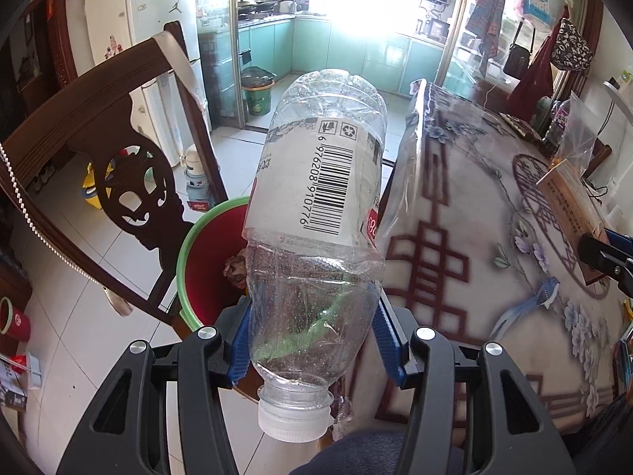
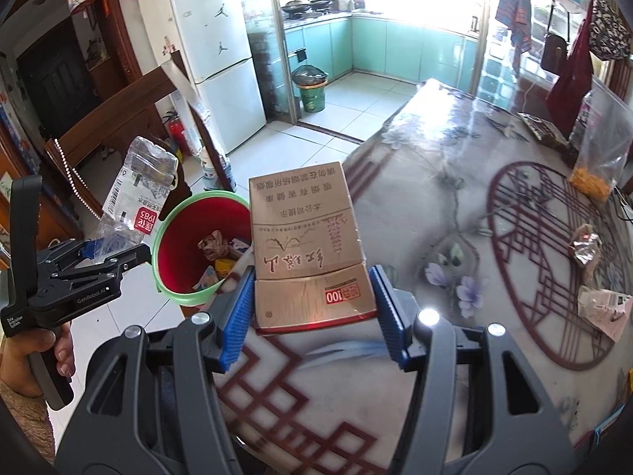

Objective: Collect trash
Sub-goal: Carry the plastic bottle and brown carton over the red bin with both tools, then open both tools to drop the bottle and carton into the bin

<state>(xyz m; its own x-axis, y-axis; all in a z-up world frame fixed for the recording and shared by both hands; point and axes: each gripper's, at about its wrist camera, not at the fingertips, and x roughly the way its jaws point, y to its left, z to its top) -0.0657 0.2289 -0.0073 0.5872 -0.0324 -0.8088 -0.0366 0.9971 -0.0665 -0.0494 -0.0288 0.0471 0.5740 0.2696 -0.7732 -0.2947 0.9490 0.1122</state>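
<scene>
A crushed clear plastic bottle with a white cap sits cap-end toward the camera, and my left gripper is shut on its lower body. It hangs over the near rim of a red bin with a green rim. My right gripper is shut on a flat gold cardboard box, held above the table edge beside the bin, which holds several scraps. In the right wrist view, the left gripper and bottle are left of the bin. The right gripper with the box shows at the left wrist view's right edge.
On the patterned table lie crumpled foil, a torn paper wrapper and a plastic bag with yellow contents. A dark wooden chair stands behind the bin. A green bucket sits at the kitchen doorway.
</scene>
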